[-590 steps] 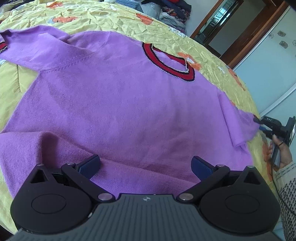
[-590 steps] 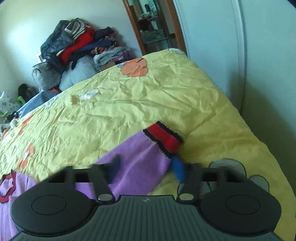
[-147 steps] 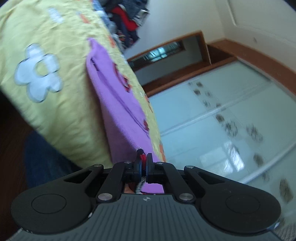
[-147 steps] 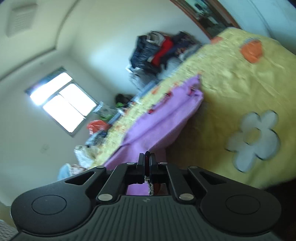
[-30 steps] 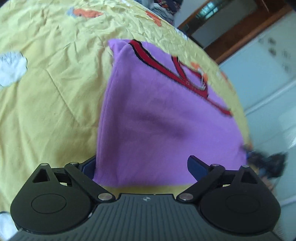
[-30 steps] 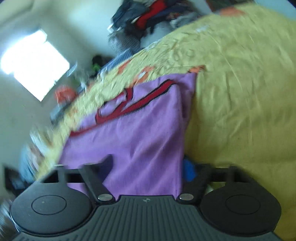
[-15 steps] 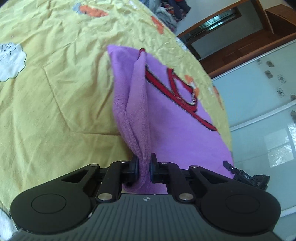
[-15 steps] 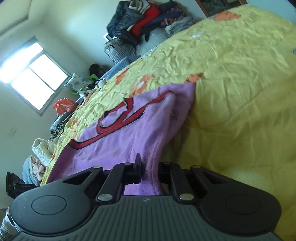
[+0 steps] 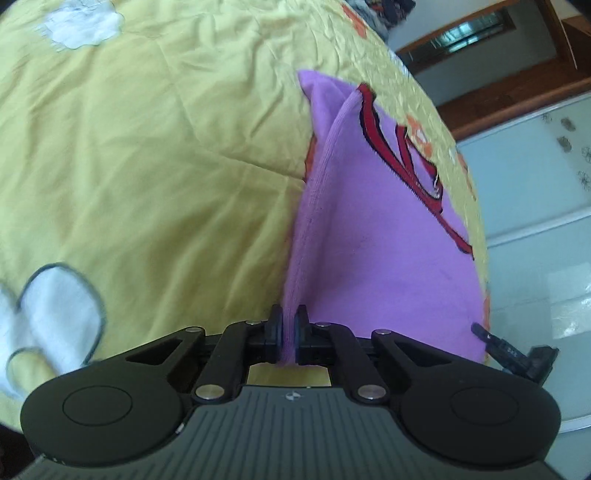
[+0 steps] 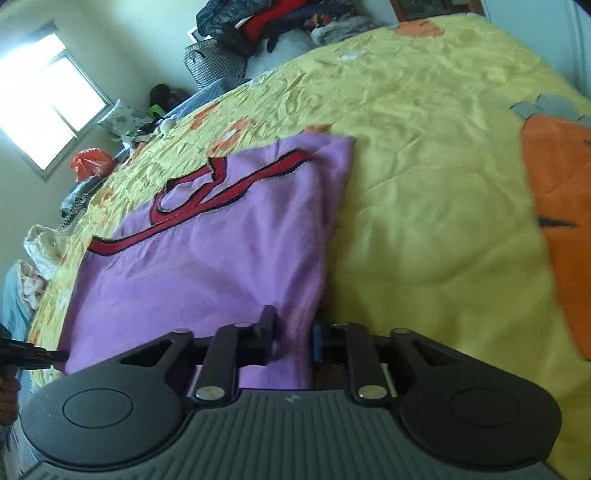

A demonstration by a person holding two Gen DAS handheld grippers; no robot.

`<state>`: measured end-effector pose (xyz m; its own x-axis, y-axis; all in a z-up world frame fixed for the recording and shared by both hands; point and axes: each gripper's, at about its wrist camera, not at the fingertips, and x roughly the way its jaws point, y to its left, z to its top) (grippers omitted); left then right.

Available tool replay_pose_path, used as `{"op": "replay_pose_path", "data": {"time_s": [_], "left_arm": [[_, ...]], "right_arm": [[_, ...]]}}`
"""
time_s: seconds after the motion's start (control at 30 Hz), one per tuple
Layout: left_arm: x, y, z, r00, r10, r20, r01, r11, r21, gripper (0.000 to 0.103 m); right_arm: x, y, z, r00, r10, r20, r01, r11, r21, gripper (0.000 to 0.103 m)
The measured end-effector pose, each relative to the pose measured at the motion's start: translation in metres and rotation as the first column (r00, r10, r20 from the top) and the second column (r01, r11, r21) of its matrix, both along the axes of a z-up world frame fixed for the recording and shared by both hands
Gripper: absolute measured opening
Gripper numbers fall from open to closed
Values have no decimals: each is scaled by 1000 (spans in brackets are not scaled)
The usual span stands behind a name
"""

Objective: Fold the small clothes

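A purple sweater [image 9: 373, 236] with red and black trim lies folded into a rectangle on the yellow bedspread [image 9: 147, 155]. My left gripper [image 9: 288, 334] is shut on the sweater's near left corner, lifting that edge into a ridge. In the right wrist view the sweater [image 10: 207, 258] lies mostly flat. My right gripper [image 10: 290, 341] has its jaws close around the near right corner, with thick cloth between them. The right gripper's tip shows at the sweater's far corner in the left wrist view [image 9: 513, 354].
The bedspread [image 10: 424, 184] has white flower [image 9: 44, 317] and orange patches [image 10: 557, 206]. A pile of clothes and bags [image 10: 266, 33] sits at the bed's far end under a window [image 10: 40, 99]. A wooden door frame [image 9: 517, 85] and pale wardrobe panels [image 9: 543, 206] stand beyond the bed.
One second ago both grippers were open at the folded sweater's near corners. They closed on the corners; the left has lifted its edge, and both views have shifted slightly.
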<state>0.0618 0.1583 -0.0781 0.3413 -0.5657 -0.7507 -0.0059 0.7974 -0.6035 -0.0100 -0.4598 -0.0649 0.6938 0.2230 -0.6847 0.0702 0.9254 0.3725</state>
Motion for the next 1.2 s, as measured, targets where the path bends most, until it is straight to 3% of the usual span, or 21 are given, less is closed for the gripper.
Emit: {"op": "replay_pose_path", "data": {"time_s": [0.03,0.1,0.17,0.2,0.23,0.3,0.4,0.47,0.5,0.57,0.6,0.67,0.73,0.83,0.93,1.0,1.03,1.1,1.2], "left_arm": [[-5,-1,14,999,2,48,-5,998,70,8],[-12,-9,47,987,23,158,-57,975,215,10],[-14,-21,75,963,60,262,-132,955,266,50],[-11,-33,84,948,53,315,-143,952,271,60],[-5,-49,88,935,27,353,-125,958,257,71],[17,-86,84,928,-17,371,-78,968,240,73],[54,-139,55,922,-73,381,-56,947,315,66],[75,-157,29,932,-71,356,-89,907,413,60],[84,-158,18,939,-56,338,-101,898,429,60],[84,-160,11,912,-102,396,-120,858,499,65],[81,-152,10,908,-109,404,-125,851,510,66],[77,-140,17,921,-53,385,-160,850,502,67],[60,-130,31,921,-8,389,-196,854,482,80],[10,-129,52,889,-22,458,-178,904,389,98],[-22,-148,38,909,-60,412,-109,921,374,97],[-28,-159,16,933,-83,350,-84,896,436,92],[-33,-160,9,931,-78,356,-104,878,466,92],[-44,-165,5,924,-98,369,-111,857,503,94],[-49,-168,4,924,-83,373,-129,851,510,98]], "right_arm": [[-10,7,15,998,-26,60,32,994,-101,37],[-20,27,36,989,5,151,23,983,-184,37],[-14,56,45,979,50,196,-10,980,-200,37],[-6,72,46,974,84,211,-35,973,-228,39],[7,90,44,970,111,218,-51,963,-266,48],[37,119,33,969,132,209,-53,938,-343,61],[79,139,10,977,158,145,-85,905,-416,63],[99,132,-7,990,129,52,-94,896,-434,62],[98,120,-11,990,120,72,-79,906,-417,67],[99,94,-14,997,45,64,-15,912,-410,84],[99,80,-14,998,5,59,19,917,-398,90],[95,63,-11,999,-25,36,36,939,-342,92],[73,79,3,997,-23,79,54,912,-407,92],[33,117,20,985,64,157,-2,930,-367,92],[10,159,8,974,173,149,-102,915,-391,92],[7,167,-15,983,170,76,-112,867,-485,92],[0,158,-22,983,155,98,-90,874,-478,100],[-9,122,-23,993,79,86,-42,929,-368,103],[-17,108,-15,996,-1,85,36,911,-411,103]]}}
